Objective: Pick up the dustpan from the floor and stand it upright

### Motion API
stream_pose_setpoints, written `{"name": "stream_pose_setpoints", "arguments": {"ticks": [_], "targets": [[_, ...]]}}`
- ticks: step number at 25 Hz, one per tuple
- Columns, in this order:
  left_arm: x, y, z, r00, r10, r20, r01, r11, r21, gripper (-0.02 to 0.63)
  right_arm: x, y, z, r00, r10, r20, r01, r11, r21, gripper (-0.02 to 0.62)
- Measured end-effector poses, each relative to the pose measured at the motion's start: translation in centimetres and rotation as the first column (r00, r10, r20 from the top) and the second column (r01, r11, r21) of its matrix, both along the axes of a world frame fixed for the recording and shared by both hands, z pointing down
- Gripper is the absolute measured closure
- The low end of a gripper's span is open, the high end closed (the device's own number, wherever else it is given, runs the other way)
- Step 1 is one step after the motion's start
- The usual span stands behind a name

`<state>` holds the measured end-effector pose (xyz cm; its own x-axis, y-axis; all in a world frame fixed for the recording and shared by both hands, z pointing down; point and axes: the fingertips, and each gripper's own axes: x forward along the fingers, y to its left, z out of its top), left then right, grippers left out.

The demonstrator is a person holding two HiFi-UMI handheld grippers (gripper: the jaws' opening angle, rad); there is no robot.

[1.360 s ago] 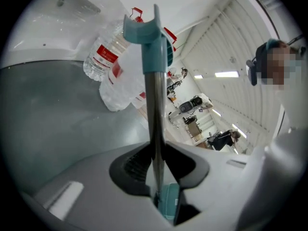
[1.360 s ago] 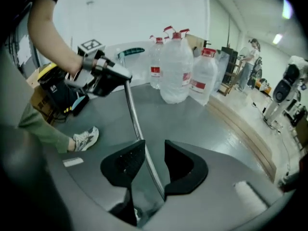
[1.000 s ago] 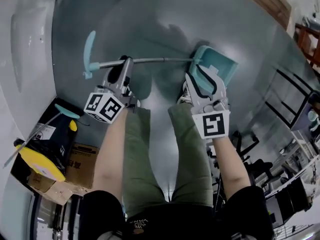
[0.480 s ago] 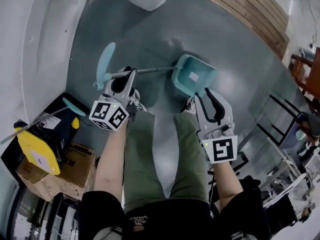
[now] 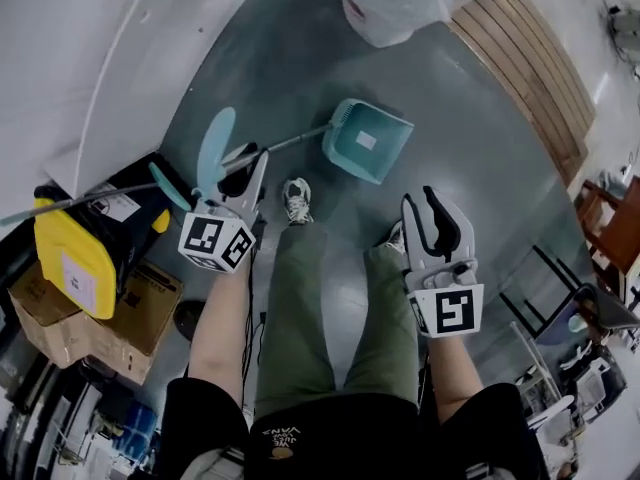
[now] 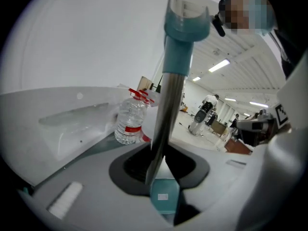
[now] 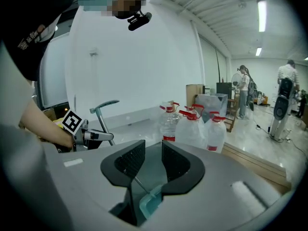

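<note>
Left gripper [image 5: 250,164]: jaws clamped on the metal shaft [image 5: 300,139] of the dustpan [image 5: 388,156], just beside the teal grip [image 5: 214,143]. In the left gripper view the shaft [image 6: 169,105] crosses the gap between the jaws and is pinched from both sides. The grip sleeve [image 6: 186,20] is above the jaws. The pan [image 6: 163,197] is below and beyond them.

Long axis: tilted, not upright. The grip end is high, at the left gripper. The pan end is low, out ahead of that gripper's jaws and across toward the right gripper's side. The pan's open face is turned up toward the person. A small white label [image 5: 367,141] is the only thing seen inside it. Cannot tell whether the pan's lower edge touches the floor [image 5: 480,183].

Right gripper [image 5: 428,208]: jaws apart and nothing between the pads. In its own view [image 7: 153,160] the gap shows only the pan [image 7: 149,202], well beyond. The pan lies ahead of these jaws and toward the left gripper's side, well apart from them.

Containers:
- Clear water bottles [image 7: 192,124] with red caps stand ahead of the right gripper; contents look clear.
- One such bottle [image 6: 129,121] is ahead of the left jaws.
- White plastic bag [image 5: 400,3] is beyond the pan; contents hidden.
- Cardboard box [image 5: 150,303] is behind the left gripper, on its outer side; contents not visible.
</note>
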<state>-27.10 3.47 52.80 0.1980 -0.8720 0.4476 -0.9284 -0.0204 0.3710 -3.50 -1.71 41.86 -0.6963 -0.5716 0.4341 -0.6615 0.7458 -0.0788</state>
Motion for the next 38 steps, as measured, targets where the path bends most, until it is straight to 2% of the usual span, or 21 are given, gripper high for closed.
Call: {"name": "stream_pose_setpoints", "arguments": {"ticks": [6, 10, 19, 23, 31, 34, 38], "targets": [[-9.3, 3.5, -1.3, 0.994, -0.081, 0.074, 0.082, 0.997, -0.011, 0.466, -8.1, 0.6, -0.2, 0.993, -0.115, -0.014, 0.115, 0.993, -0.006, 0.491], [-14.8, 6.6, -1.9, 0.984, -0.103, 0.147, 0.108, 0.994, -0.031, 0.465, -14.5, 1.2, -1.0, 0.980, -0.197, 0.000, 0.197, 0.980, 0.005, 0.491], [-26.8, 14.5, -2.9, 0.937, -0.161, 0.309, 0.196, 0.977, -0.086, 0.466, -25.7, 4.4, -0.8, 0.933, -0.359, 0.022, 0.359, 0.933, -0.007, 0.491], [-31.0, 16.7, -3.3, 0.903, -0.183, 0.389, 0.234, 0.968, -0.087, 0.466, -28.0, 5.5, 0.1, 0.915, -0.402, 0.007, 0.402, 0.915, -0.029, 0.491], [-34.7, 17.3, -2.9, 0.829, -0.087, 0.552, 0.167, 0.981, -0.096, 0.468, -30.2, 6.6, 1.7, 0.895, -0.446, -0.026, 0.444, 0.894, -0.055, 0.491], [-35.2, 17.2, -2.1, 0.812, -0.062, 0.580, 0.150, 0.983, -0.106, 0.466, -30.4, 6.5, 1.9, 0.894, -0.446, -0.032, 0.444, 0.894, -0.065, 0.491], [-35.8, 16.4, -2.3, 0.802, -0.097, 0.590, 0.173, 0.982, -0.073, 0.465, -30.1, 6.1, 1.7, 0.896, -0.443, -0.038, 0.440, 0.896, -0.062, 0.491]]}}
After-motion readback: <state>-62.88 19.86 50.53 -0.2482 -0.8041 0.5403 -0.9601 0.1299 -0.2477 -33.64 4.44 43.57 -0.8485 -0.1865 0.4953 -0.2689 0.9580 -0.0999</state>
